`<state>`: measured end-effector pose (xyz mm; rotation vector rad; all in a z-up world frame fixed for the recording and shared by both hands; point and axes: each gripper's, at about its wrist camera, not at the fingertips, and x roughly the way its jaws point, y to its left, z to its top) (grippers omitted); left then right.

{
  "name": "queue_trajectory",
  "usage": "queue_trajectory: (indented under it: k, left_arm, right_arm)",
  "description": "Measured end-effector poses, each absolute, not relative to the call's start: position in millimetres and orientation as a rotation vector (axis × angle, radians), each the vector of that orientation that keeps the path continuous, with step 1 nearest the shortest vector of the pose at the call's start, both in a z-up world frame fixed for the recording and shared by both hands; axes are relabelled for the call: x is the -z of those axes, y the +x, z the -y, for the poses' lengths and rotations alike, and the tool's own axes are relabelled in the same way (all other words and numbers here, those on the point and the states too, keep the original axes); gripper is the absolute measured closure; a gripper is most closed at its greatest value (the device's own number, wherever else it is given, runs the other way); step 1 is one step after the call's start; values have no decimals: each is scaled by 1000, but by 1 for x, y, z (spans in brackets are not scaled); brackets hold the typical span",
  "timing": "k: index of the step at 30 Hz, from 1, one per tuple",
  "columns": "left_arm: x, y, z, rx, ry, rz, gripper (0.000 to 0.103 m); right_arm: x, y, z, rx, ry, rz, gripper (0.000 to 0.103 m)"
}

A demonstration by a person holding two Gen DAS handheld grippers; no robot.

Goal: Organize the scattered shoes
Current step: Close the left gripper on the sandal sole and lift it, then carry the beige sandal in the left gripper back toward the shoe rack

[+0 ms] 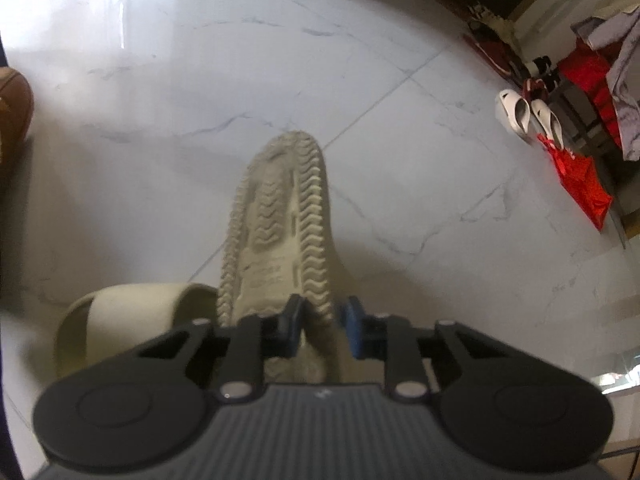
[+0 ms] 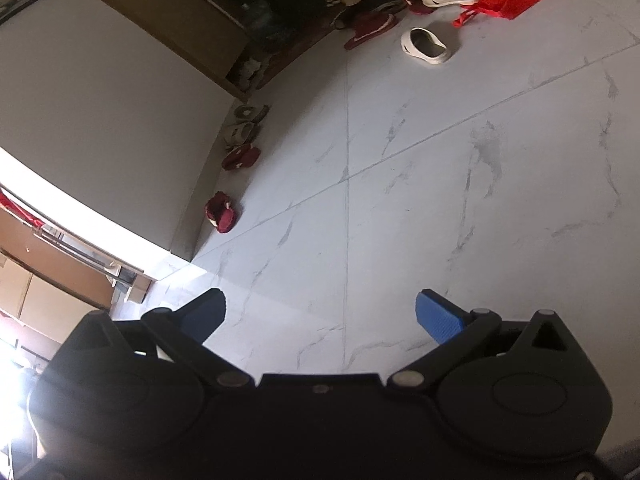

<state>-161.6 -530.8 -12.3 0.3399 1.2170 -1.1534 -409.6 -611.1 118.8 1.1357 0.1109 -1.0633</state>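
In the left wrist view my left gripper (image 1: 323, 322) is shut on the edge of a beige slipper (image 1: 280, 216), near its heel. The slipper hangs above the floor on its side, its ridged sole facing me and its toe pointing away. Its wide strap (image 1: 120, 316) bulges out to the left. A pair of white slip-on shoes (image 1: 528, 114) lies at the right by a cabinet. In the right wrist view my right gripper (image 2: 320, 320) is open over bare floor with nothing between its fingers. White slip-ons (image 2: 426, 46) and dark red slippers (image 2: 220, 212) lie far ahead.
The floor is white marble tile (image 1: 400, 80). A red bag (image 1: 580, 184) and clothes lie at the right in the left wrist view. In the right wrist view a grey wall (image 2: 100, 100) stands at the left with beige sandals (image 2: 244, 126) at its foot.
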Motion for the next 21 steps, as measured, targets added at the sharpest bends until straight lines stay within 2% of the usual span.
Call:
queue_trajectory:
  k: [9,21]
  left_arm:
    - [-1,-160,520,1088,307,-1200,83]
    - [-72,-122,466,1154,20,-1083,84]
  right_arm:
    - [-129,-402,605,1050,1118,-118,0]
    - [-148,-392,591,1024,1085,-109,0]
